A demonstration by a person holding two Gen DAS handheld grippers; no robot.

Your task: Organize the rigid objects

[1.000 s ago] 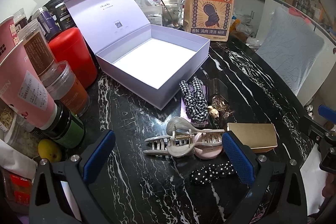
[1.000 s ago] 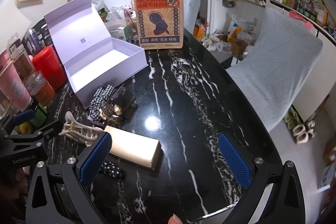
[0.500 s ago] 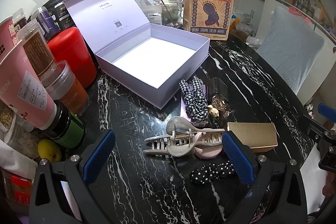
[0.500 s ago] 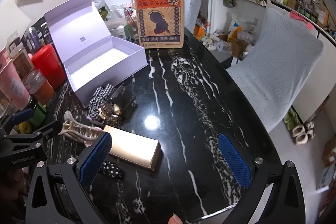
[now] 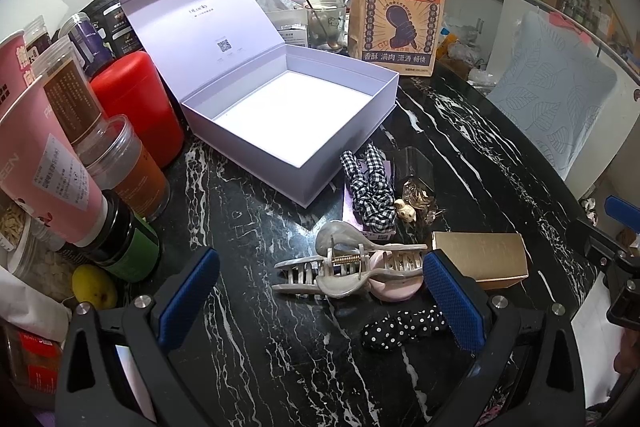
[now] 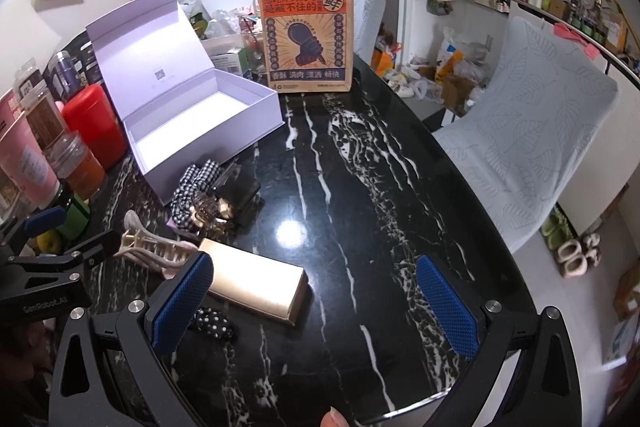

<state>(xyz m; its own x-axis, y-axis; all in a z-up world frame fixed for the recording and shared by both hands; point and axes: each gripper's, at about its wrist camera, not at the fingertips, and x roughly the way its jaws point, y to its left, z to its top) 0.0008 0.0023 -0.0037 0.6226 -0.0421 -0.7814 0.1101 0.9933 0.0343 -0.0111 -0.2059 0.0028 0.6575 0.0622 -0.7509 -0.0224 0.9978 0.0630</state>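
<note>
An open lilac box (image 5: 298,143) with its lid raised stands on the black marble table (image 5: 248,327); it also shows in the right wrist view (image 6: 208,141). In front of it lie a grey claw hair clip (image 5: 340,265), a pink round compact (image 5: 394,285), a gold box (image 5: 480,257), a checked scrunchie (image 5: 370,187), a polka-dot scrunchie (image 5: 404,325) and small gold trinkets (image 5: 416,201). My left gripper (image 5: 316,301) is open and empty just before the clip. My right gripper (image 6: 316,305) is open and empty, with the gold box (image 6: 256,281) by its left finger.
A red canister (image 5: 136,107), jars and a pink tube (image 5: 44,171) crowd the left edge. A printed paper bag (image 5: 396,15) stands behind the box. A padded chair (image 6: 532,143) is beyond the table's right edge.
</note>
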